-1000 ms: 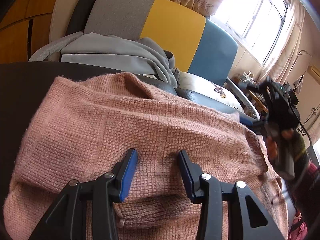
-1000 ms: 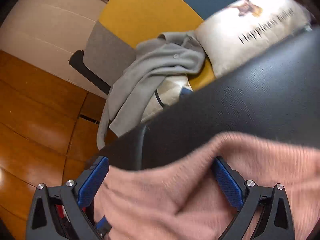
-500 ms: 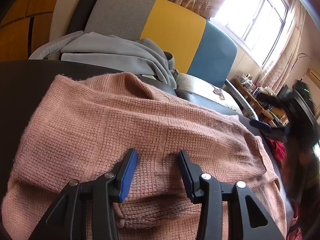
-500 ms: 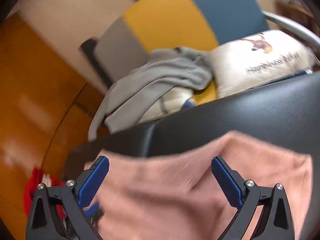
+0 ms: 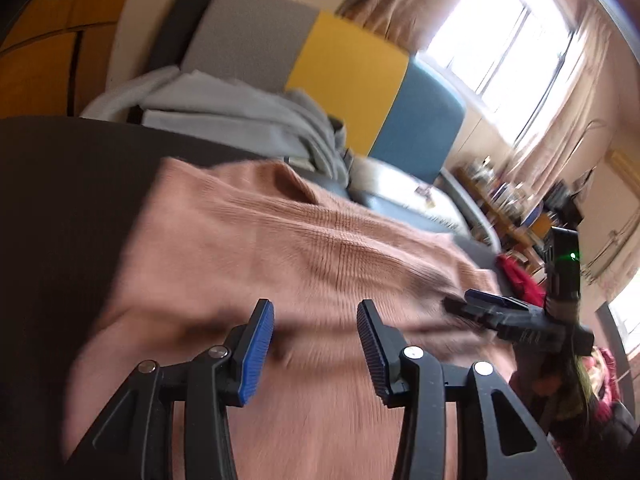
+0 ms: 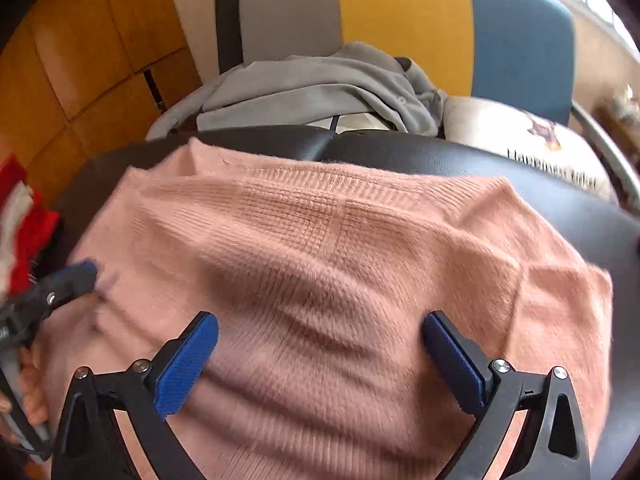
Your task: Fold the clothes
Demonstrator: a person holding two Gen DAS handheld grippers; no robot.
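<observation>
A pink knit sweater (image 5: 320,248) lies spread over the black table (image 5: 60,200), its ribbed edge toward the far side. My left gripper (image 5: 316,340) hovers low over its near part, open, with nothing between the blue pads. In the right wrist view the same sweater (image 6: 340,240) fills the middle. My right gripper (image 6: 322,356) stands wide open just above it and holds nothing. The right gripper (image 5: 468,302) also shows at the sweater's right edge in the left wrist view. In the right wrist view, the left gripper (image 6: 80,276) shows at the sweater's left edge, with a hand behind it.
Behind the table stands a chair (image 6: 404,20) with a grey, yellow and blue back. A grey garment (image 6: 312,84) and a printed white cushion (image 6: 532,144) lie on it. A red garment (image 5: 520,276) sits past the table's right end. Wooden panels line the left wall.
The right gripper has swung from the sweater's far edge to above its near part, with no fabric between its jaws now. The left wrist view has shifted and blurred; the left gripper stays open.
</observation>
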